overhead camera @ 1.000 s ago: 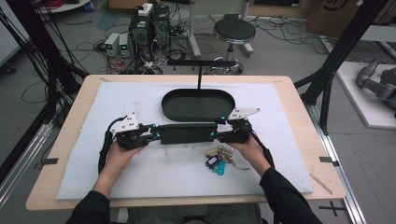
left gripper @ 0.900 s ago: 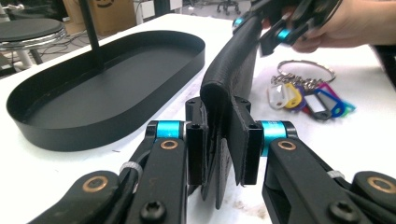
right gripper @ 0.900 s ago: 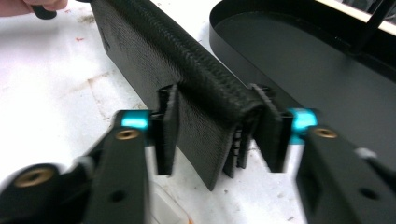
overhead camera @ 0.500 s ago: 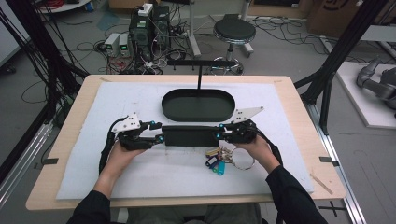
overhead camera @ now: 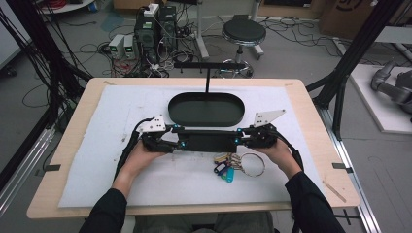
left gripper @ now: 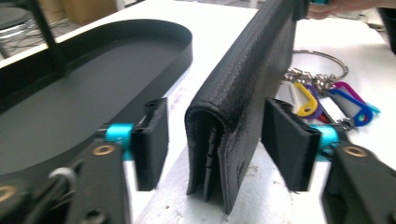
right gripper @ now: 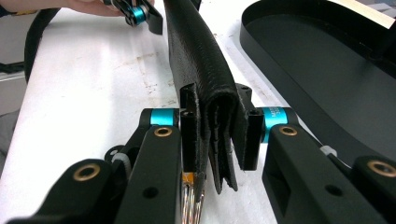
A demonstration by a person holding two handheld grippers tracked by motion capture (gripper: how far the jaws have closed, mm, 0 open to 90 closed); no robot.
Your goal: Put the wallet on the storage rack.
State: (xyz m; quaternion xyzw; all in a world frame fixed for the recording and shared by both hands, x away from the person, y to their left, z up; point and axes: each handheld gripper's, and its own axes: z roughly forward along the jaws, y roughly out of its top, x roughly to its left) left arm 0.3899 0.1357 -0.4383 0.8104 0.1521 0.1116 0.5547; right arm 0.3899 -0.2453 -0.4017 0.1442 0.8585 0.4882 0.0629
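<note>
White padding covers the wooden counter [overhead camera: 311, 97], with cable clutter and a stool on the floor beyond it, and the work sits in the middle of that pad.

Right tongs [right gripper: 218, 135] are clamped on one end of a long black textured wallet [overhead camera: 209, 141]; in the right gripper view both pads press flat against its folded sides, so this end is the one carrying it. Left tongs [left gripper: 219, 140] stand apart around the other end: in the left gripper view there is a clear gap between each pad and the leather. Those jaws have just been opening, the right ones closing, with the wallet between both pairs, which reads as a handover of the grip from one end to the other.

That wallet stands on its long edge on the pad, spine up, stretched between the two hands, just in front of the black oval tray [overhead camera: 180, 114]. Holding it upright and parallel to the tray probably readies it to be lifted across the low rim.

Just beside it, toward the person, lies a key ring [overhead camera: 251, 165] with coloured tags [overhead camera: 222, 171], untouched.
</note>
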